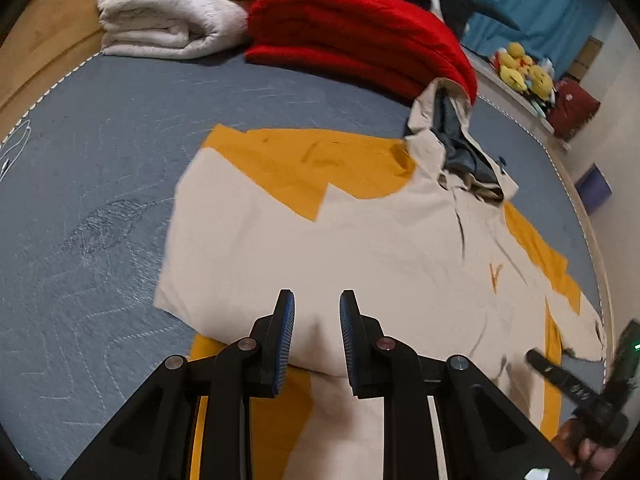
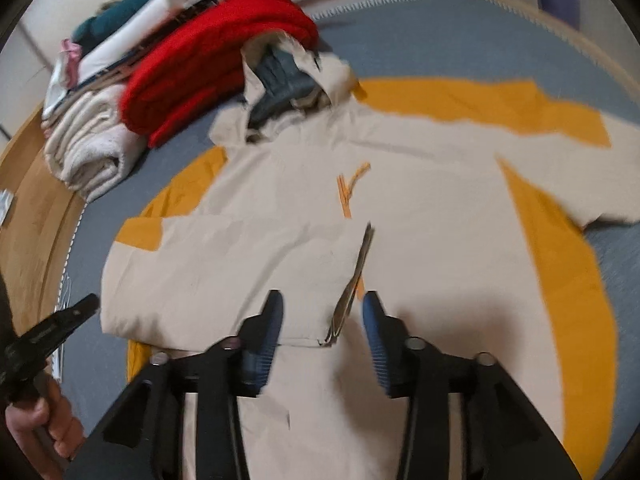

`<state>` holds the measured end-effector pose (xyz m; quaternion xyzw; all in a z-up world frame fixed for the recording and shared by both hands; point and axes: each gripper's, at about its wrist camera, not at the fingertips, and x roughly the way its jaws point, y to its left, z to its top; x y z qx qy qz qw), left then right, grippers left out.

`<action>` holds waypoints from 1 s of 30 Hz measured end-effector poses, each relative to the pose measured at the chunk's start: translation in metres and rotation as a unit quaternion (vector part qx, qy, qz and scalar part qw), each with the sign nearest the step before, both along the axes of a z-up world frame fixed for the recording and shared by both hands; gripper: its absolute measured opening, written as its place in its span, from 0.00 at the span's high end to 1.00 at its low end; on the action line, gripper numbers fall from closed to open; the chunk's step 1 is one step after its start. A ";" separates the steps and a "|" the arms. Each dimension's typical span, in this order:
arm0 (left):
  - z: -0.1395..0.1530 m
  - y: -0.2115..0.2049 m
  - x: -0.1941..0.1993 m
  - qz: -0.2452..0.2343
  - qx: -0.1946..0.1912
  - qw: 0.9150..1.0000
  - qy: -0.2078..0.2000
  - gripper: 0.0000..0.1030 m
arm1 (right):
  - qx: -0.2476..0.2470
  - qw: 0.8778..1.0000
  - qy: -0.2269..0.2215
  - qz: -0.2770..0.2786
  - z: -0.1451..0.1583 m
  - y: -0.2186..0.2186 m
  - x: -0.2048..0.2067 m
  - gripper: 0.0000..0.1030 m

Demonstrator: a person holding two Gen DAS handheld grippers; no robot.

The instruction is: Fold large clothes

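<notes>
- Left wrist view: my left gripper hangs over the near part of the beige and mustard hooded jacket, which lies spread flat on the grey-blue mattress. Its jaws stand a narrow way apart with nothing between the blue pads; only the jacket's beige cloth shows below the gap.
- The jacket's one sleeve is folded across the body, ending in a square edge to the left of my fingers. The hood lies at the far end (grey lining showing), touching the folded red blanket. A rolled white blanket sits beside the red one.
- At the lower right edge I see the other gripper's dark finger over the jacket's far hem, with a hand behind it.
- Right wrist view: my right gripper hovers over the jacket's middle, jaws moderately apart and gripping nothing. The folded sleeve's cuff edge lies just beneath the gap, nearer the right pad; I cannot tell whether a pad touches it (the picture is blurred).
- The other sleeve stretches out to the right, unfolded. The left gripper's tip shows at the left, beside the folded sleeve's edge.
</notes>
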<state>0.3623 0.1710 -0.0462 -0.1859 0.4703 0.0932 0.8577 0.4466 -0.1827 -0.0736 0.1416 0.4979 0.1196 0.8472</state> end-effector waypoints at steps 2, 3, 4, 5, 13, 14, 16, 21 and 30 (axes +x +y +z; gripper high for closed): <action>0.002 0.009 0.000 0.009 0.007 1.000 -0.001 0.81 | 0.011 1.000 0.026 0.001 -0.016 0.002 0.008 0.55; 0.002 0.012 0.000 0.013 0.006 1.000 -0.002 0.81 | 0.021 0.999 0.043 0.003 -0.028 0.004 0.012 0.55; 0.003 0.017 -0.001 0.018 0.002 1.000 -0.004 0.81 | 0.029 0.998 0.055 0.003 -0.035 0.005 0.016 0.55; 0.003 0.020 -0.001 0.021 0.001 1.000 -0.004 0.81 | 0.035 0.997 0.065 0.004 -0.042 0.006 0.018 0.55; 0.003 0.043 -0.009 0.049 0.007 0.999 -0.005 0.81 | 0.028 0.998 0.046 0.021 -0.056 0.023 0.027 0.94; 0.003 0.044 -0.008 0.050 0.007 0.999 -0.004 0.81 | 0.035 0.999 0.029 0.018 -0.045 0.021 0.026 0.94; 0.001 0.046 -0.008 0.051 0.006 0.999 -0.003 0.81 | 0.046 0.998 -0.033 0.008 -0.014 0.009 0.024 0.95; -0.014 0.046 -0.004 0.045 -0.016 0.999 0.009 0.81 | 0.024 0.990 -0.129 -0.043 0.037 -0.039 0.027 0.95; -0.042 0.036 0.008 0.019 -0.047 0.998 0.035 0.81 | -0.022 0.990 -0.099 -0.099 0.017 -0.104 0.044 0.95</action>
